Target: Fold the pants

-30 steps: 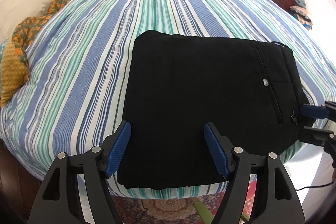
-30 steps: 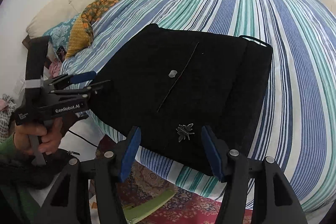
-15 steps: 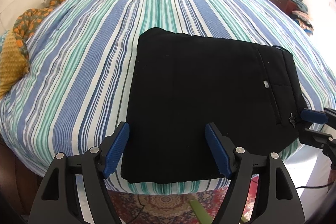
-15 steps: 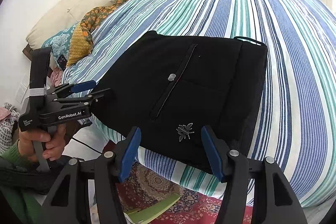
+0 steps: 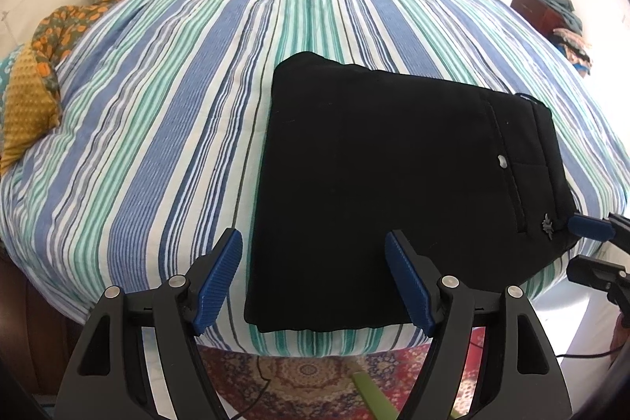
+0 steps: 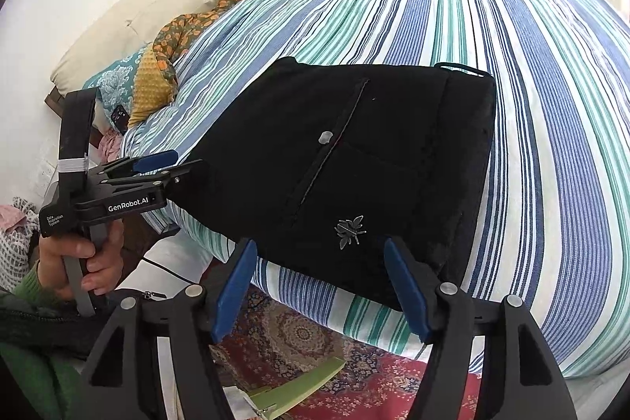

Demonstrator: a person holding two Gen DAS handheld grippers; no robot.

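Black folded pants (image 5: 397, 191) lie just beyond my left gripper (image 5: 313, 282) and right gripper (image 6: 321, 288); both gape empty, the right's jaws having just widened.

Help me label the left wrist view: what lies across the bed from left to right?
Yellow cushion → bare striped bedspread → folded black pants → right gripper at the frame's right edge.

One folded pair of black pants (image 5: 378, 191) lies ahead of the two tongs, left tongs (image 5: 313, 280) and right tongs (image 6: 321, 286). On it: one pale button (image 6: 326, 136) and one metal leaf-shaped charm (image 6: 349, 231). One striped bed (image 5: 177, 128), one patterned rug (image 6: 299, 337) below the tongs.
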